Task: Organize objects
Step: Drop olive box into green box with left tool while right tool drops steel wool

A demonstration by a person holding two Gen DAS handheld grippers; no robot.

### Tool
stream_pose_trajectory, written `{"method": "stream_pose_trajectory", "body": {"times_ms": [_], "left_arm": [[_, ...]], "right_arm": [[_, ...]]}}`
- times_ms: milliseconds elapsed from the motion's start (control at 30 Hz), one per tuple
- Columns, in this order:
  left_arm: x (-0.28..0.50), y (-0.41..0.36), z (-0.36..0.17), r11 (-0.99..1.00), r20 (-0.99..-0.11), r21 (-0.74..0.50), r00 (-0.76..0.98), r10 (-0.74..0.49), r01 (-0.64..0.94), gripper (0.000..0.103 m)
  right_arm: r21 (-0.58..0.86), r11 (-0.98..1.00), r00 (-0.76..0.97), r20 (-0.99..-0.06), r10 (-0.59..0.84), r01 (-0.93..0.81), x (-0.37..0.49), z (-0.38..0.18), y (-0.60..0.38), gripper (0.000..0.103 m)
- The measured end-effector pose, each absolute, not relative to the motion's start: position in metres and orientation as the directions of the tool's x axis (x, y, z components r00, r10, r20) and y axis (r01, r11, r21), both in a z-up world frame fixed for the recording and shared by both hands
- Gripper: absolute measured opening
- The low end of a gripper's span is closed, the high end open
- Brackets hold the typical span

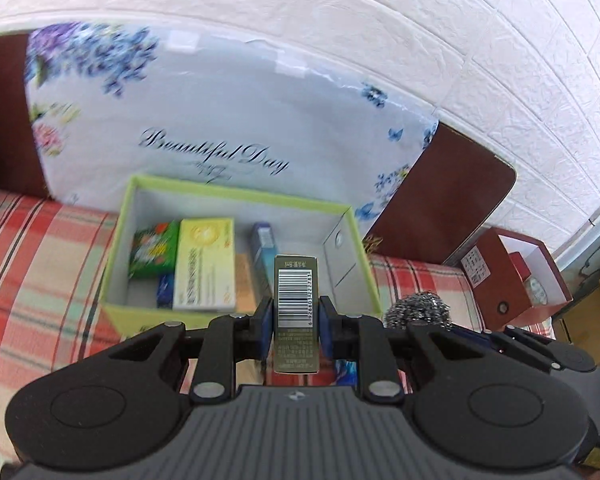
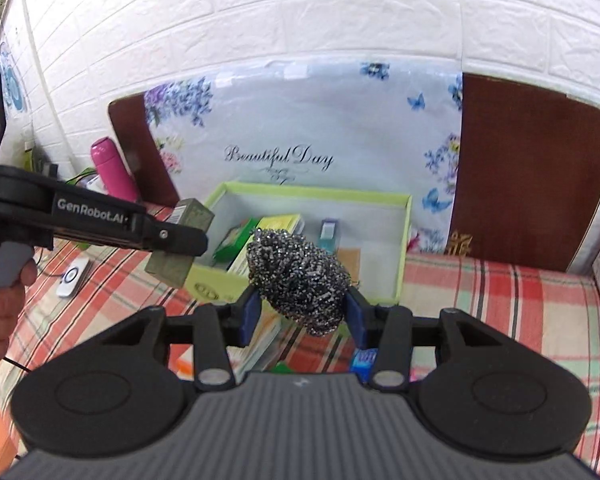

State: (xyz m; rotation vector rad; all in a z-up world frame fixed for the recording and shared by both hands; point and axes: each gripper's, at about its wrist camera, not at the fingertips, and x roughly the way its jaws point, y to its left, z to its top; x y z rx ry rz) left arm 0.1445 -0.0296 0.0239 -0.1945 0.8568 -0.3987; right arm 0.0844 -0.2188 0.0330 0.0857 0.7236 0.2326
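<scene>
The left gripper point(image 1: 296, 320) clamps a slim olive carton point(image 1: 296, 296), stiff and light, by its long sides, just short of the green box point(image 1: 240, 196). The right gripper point(image 2: 300, 314) squeezes a springy steel scourer point(image 2: 298, 280) at its middle, before that box's front wall; it probably deforms rather than slips.

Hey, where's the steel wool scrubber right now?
The steel wool scrubber is clamped in the right gripper, held above the plaid cloth just in front of the green-rimmed box.
</scene>
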Motion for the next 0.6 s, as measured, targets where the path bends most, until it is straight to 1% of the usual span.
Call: {"method": "stream_pose_trajectory", "body": {"times_ms": [267, 467, 567, 600], "left_arm": [[0.189, -0.048, 0.012, 0.908, -0.711, -0.334, 0.565, -0.419, 0.254, 0.023], [0.219, -0.057, -0.006, 0.911, -0.731, -0.338, 0.544, -0.412, 0.237, 0.023], [0.231, -0.059, -0.017, 0.914, -0.732, -0.337, 0.547, -0.406, 0.227, 0.023], [0.233, -0.059, -0.021, 0.912, -0.723, -0.338, 0.556, -0.409, 0.232, 0.029]], "right_arm": [[0.142, 0.978, 0.727, -0.654, 0.209, -0.153, 0.13, 0.024, -0.229, 0.044], [0.067, 0.983, 0.716, -0.677, 0.17, -0.17, 0.163, 0.007, -0.227, 0.044], [0.025, 0.983, 0.708, -0.69, 0.151, -0.184, 0.177, -0.004, -0.224, 0.048], [0.014, 0.982, 0.706, -0.693, 0.145, -0.188, 0.182, -0.009, -0.223, 0.054]]}}
